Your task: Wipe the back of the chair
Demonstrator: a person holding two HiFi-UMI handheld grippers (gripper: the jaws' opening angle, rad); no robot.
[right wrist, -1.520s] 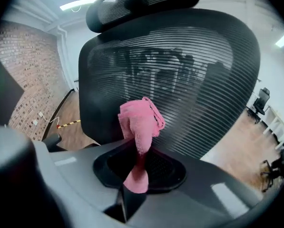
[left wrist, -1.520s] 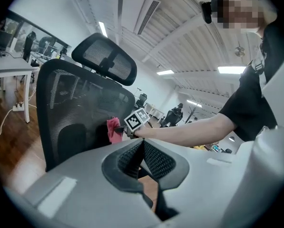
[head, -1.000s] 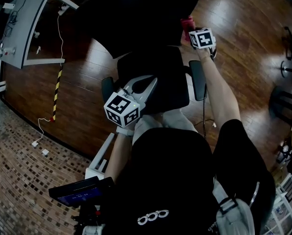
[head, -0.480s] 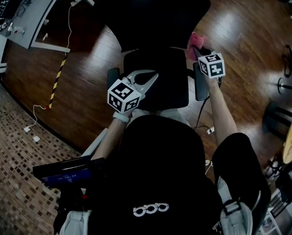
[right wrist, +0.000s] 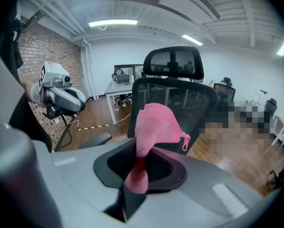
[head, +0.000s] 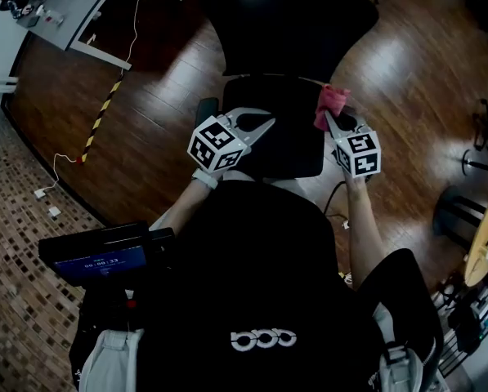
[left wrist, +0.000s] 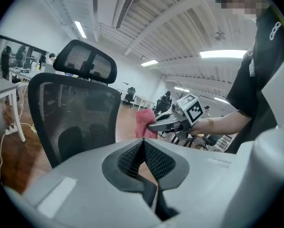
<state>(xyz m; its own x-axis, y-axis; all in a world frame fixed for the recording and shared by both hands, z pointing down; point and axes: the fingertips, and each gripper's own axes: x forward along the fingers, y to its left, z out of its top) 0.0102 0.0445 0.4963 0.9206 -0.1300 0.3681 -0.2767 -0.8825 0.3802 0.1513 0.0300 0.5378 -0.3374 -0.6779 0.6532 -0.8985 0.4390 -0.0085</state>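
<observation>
Here, chair (head: 280,31): one, black mesh.
Cloth (right wrist: 155,125): one, pink.
Left gripper (left wrist: 143,144): jaws pressed together, empty.
Right gripper (right wrist: 141,158): pinching the cloth.

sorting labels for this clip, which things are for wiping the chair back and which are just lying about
For the job: chair back, pink cloth, right gripper shut on it.
Lying about: desk, striped floor tape, white cable, small screen.

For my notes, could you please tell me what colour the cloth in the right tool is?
Pink. The cloth shows best in the right gripper view.
</observation>
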